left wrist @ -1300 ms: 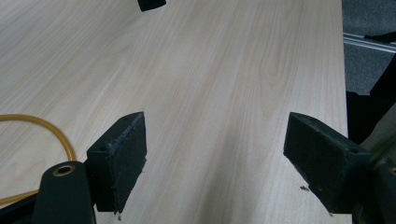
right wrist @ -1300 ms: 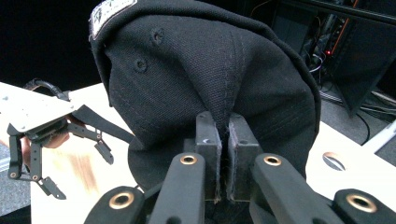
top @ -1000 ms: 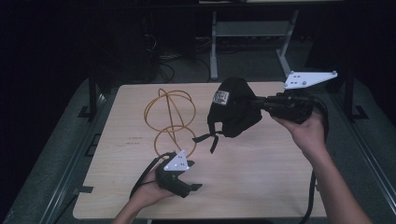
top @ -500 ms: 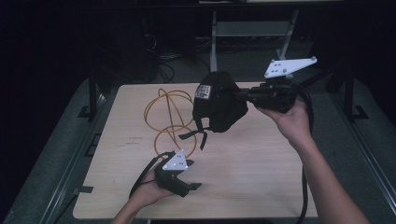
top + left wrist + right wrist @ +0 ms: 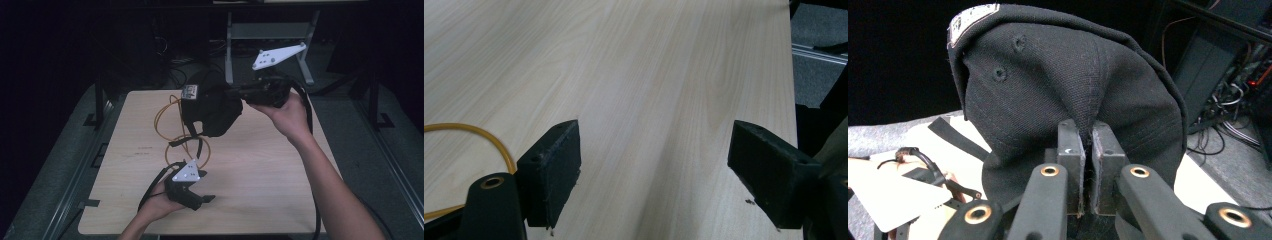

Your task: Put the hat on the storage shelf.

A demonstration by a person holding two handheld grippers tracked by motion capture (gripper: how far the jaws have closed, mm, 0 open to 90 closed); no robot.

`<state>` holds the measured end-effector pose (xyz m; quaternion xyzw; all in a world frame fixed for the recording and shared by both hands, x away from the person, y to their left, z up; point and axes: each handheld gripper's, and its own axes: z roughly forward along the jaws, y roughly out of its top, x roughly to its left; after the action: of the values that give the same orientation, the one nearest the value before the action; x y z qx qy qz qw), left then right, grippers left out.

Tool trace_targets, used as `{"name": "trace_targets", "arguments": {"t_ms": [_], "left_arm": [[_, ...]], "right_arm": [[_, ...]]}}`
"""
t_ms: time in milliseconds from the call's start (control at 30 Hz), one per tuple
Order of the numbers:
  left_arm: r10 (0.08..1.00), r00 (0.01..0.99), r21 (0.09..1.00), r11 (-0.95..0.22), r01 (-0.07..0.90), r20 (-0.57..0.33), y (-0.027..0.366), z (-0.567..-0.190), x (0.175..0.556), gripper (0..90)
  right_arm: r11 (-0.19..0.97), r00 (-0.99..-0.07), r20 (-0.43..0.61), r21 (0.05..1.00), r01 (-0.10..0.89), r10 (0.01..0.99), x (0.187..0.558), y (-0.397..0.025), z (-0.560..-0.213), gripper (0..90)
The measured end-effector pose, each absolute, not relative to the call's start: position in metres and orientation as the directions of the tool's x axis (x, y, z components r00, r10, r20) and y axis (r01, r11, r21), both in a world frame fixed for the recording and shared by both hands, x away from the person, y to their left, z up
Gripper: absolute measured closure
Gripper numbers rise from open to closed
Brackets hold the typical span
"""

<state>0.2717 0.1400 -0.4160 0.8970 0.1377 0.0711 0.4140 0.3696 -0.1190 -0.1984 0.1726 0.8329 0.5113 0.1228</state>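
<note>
Above the table (image 5: 260,200), the right gripper (image 5: 1086,150) pinches a cap's (image 5: 1073,85) crown fabric to lift it; the left gripper (image 5: 654,175) rests open beside the table's yellow cord (image 5: 469,132).

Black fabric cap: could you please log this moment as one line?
right gripper: shut on black fabric cap, lifted | left gripper: open, over pale wooden table

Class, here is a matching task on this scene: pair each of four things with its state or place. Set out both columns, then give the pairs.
Things:
1. black cap
2. left gripper
3. orange cable
4. right gripper

States or places:
A. lying in loops on the table
B. open, low over bare wood
C. pinched by its fabric and held above the table
D. shut on fabric

Pairs: 1-C, 2-B, 3-A, 4-D
</note>
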Motion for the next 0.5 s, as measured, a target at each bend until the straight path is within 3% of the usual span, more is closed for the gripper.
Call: {"name": "trace_targets", "arguments": {"t_ms": [500], "left_arm": [[0.304, 0.953, 0.767, -0.614, 0.186, 0.011, 0.140, -0.415, 0.270, 20.9]], "right_arm": [[0.442, -0.939, -0.016, 0.885, 0.147, 0.344, 0.394, -0.067, -0.188, 85.2]]}}
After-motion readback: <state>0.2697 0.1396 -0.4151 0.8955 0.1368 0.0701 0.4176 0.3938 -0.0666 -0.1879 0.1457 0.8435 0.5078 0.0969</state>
